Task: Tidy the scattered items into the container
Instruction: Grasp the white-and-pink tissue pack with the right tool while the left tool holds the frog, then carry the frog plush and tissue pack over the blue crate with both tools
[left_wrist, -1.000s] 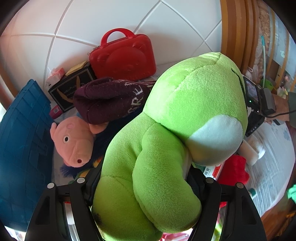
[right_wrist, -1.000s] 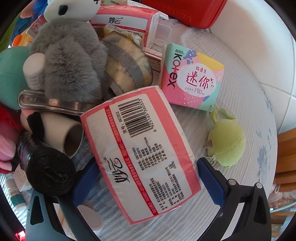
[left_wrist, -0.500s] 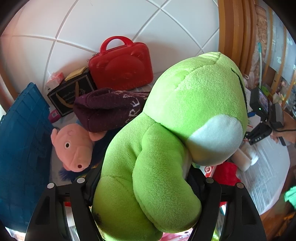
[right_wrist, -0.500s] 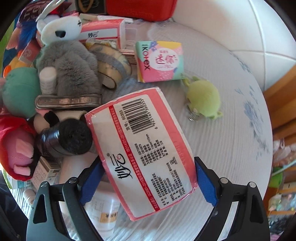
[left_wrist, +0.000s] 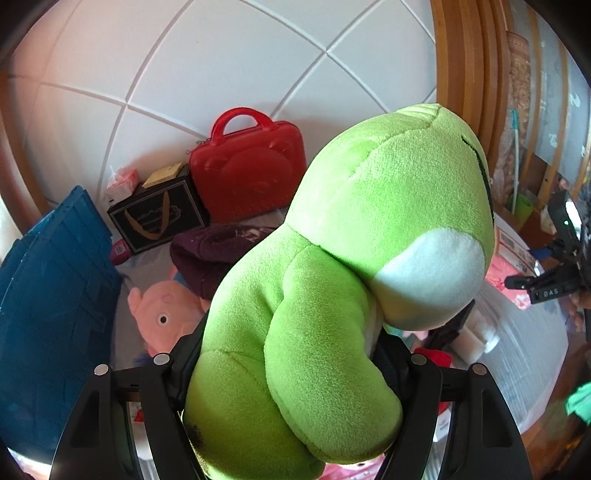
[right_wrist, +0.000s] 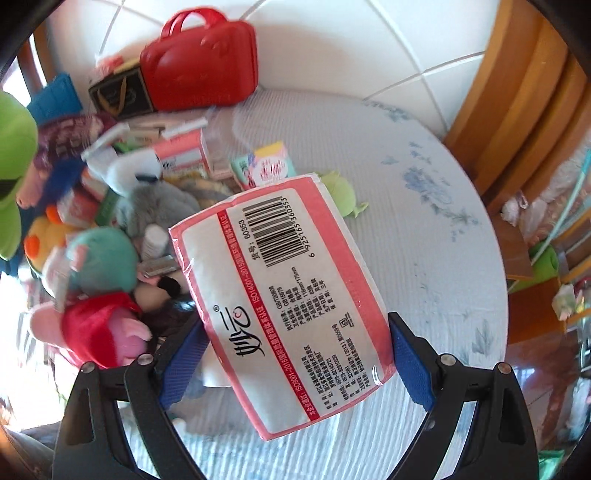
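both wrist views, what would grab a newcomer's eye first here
The big green plush toy fills the left wrist view, clamped in the left gripper. In the right wrist view, a pink tissue pack with a bold barcode sits between the right gripper's blue pads. Behind both, a glossy red case stands against the white padded wall.

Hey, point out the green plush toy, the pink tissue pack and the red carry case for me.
green plush toy (left_wrist: 369, 221), left wrist view, on its head.
pink tissue pack (right_wrist: 284, 306), right wrist view, on its white label.
red carry case (left_wrist: 247, 177), left wrist view, on its front.

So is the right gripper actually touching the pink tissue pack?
Touching. The right wrist view shows the right gripper with both blue pads pressed against the sides of the pink tissue pack, held above the bed.
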